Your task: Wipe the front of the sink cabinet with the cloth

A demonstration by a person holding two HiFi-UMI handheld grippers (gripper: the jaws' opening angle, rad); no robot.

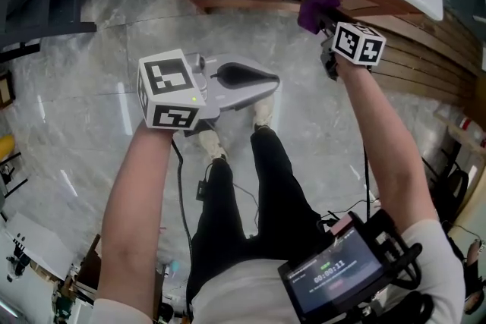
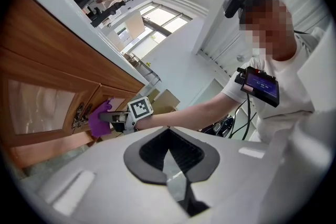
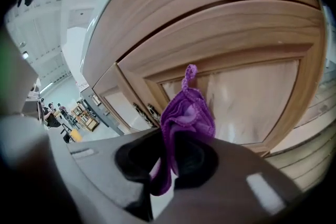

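Purple first: hold the cloth clamped in the right gripper, at one o'clock by the cabinet door; press flat, sweep along the grain, skirt the handles. Leave the left gripper closed, empty.

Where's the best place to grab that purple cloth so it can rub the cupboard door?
Grip the purple cloth by its bunched lower end, coming from the side away from the cabinet door. That is how the right gripper holds it: jaws shut on the folds, with the puffy top poking out toward the wood, free to rub.
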